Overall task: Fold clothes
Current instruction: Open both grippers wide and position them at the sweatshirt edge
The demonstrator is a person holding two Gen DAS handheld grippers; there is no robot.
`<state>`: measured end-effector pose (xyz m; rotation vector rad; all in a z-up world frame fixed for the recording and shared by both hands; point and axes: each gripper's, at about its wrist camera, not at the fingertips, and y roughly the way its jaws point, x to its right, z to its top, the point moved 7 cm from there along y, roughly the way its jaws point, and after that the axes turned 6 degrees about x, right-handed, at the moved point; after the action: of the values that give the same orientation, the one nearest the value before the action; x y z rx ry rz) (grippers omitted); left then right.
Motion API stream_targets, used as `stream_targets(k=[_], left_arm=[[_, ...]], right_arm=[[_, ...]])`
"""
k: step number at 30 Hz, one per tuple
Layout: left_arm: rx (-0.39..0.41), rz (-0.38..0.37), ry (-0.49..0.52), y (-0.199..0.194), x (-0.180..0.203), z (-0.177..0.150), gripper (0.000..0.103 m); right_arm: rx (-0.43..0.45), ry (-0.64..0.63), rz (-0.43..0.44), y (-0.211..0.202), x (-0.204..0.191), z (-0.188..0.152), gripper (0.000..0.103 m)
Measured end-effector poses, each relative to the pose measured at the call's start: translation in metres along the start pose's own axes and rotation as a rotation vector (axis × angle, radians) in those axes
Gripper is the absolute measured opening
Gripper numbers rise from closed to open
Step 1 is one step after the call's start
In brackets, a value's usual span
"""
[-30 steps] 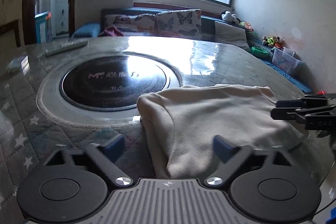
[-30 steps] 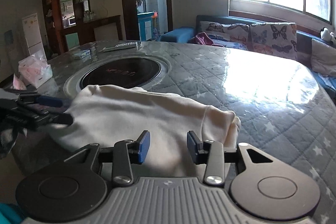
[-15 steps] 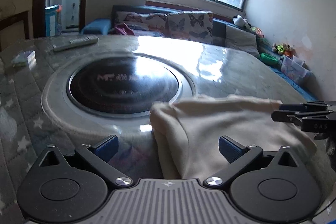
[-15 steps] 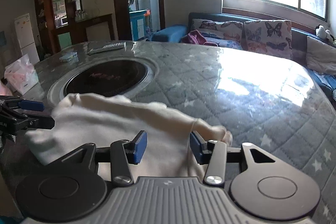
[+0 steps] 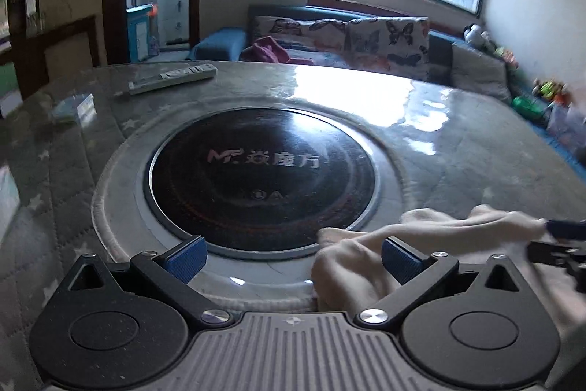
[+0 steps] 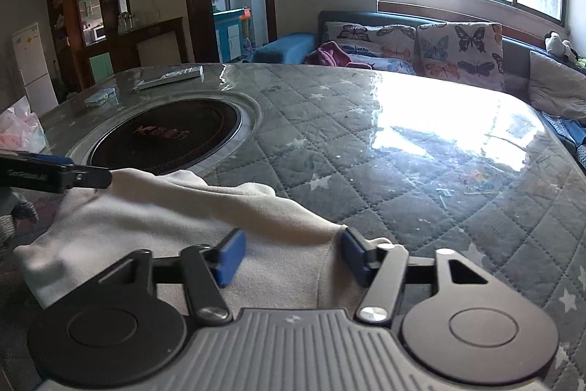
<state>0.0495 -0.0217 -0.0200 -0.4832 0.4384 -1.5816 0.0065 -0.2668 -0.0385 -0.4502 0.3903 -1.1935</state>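
A cream garment (image 5: pixel 362 259) lies bunched on the grey quilted table (image 5: pixel 457 149) at the near edge, low and right in the left wrist view. My left gripper (image 5: pixel 293 259) is open wide, and the cloth's left edge reaches in beside its right finger. In the right wrist view the garment (image 6: pixel 164 218) spreads leftward under my right gripper (image 6: pixel 293 257), which stands open over a fold with nothing pinched. The left gripper (image 6: pixel 55 174) shows side-on at the cloth's far left corner. The right gripper (image 5: pixel 564 240) pokes in at the right edge.
A round black cooktop (image 5: pixel 262 178) is set into the table behind the garment. A remote (image 5: pixel 172 77) and a small packet (image 5: pixel 71 107) lie at the far left. A tissue bag (image 6: pixel 20 131) sits at the left edge. A sofa (image 6: pixel 421 43) stands behind.
The left gripper has swung left, so the garment now sits low right in its view. The right gripper's jaws have widened. The cloth looks more bunched and pulled toward the near edge.
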Motion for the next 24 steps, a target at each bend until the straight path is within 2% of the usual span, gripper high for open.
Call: stream_targets(k=[5,9,11,17,24], left_arm=[[-0.028,0.007,-0.011,0.01,-0.003,-0.001,0.103],[0.003,-0.043,-0.018,0.001,0.004,0.006,0.103],[0.004,-0.055,-0.01,0.005,0.008,0.008,0.103],[-0.049,-0.025,0.036,0.025,0.017,0.005,0.103],[-0.062,-0.055,-0.007,0.015,0.005,0.002,0.103]], right_arm=[[-0.006,-0.003,-0.003,0.003,0.0,-0.001,0.062],[0.001,-0.001,-0.001,0.001,-0.002,0.002,0.063],[0.004,-0.001,-0.002,0.001,-0.003,0.004,0.07],[-0.003,0.004,-0.004,0.004,-0.004,0.005,0.074],[0.017,-0.027,-0.001,-0.005,-0.014,0.01,0.076]])
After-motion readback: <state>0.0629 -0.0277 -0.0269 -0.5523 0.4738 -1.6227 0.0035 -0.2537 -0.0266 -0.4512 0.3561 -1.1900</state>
